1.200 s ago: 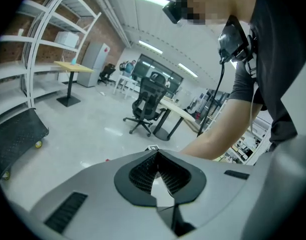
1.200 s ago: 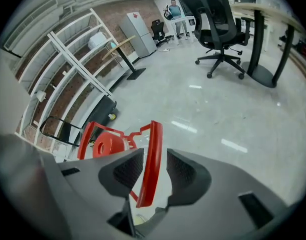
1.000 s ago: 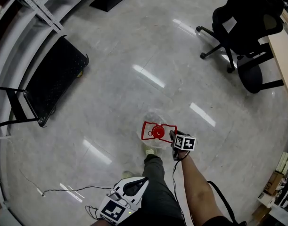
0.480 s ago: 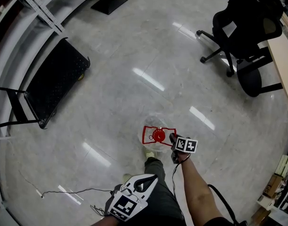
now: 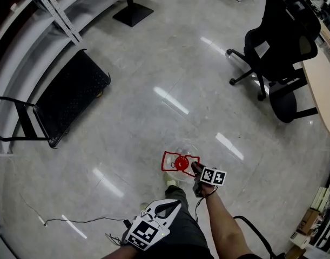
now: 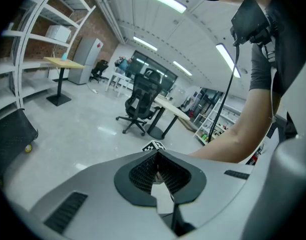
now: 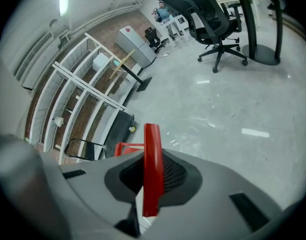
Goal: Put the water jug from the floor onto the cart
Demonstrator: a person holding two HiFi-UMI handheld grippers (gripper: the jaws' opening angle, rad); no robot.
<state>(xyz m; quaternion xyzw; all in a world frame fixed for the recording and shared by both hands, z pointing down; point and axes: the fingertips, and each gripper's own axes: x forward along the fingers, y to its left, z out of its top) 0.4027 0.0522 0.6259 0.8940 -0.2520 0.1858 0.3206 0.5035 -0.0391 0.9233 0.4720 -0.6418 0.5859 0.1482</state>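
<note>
The water jug is clear plastic with a red cap and a red carrying handle; it is in the lower middle of the head view. My right gripper is shut on that handle, which shows as a red bar clamped between the jaws in the right gripper view. The black flat cart stands on the floor at the left, its tube handle nearest the shelving; it also appears in the right gripper view. My left gripper hangs low by my leg, shut and holding nothing.
A black office chair and a desk edge stand at the right. Metal shelving runs along the left wall behind the cart. A thin cable lies on the floor at lower left. My shoe is beside the jug.
My right gripper has closed on the red handle and risen with it, the jug coming up beneath. The left gripper has lifted a little. The head view has shifted.
</note>
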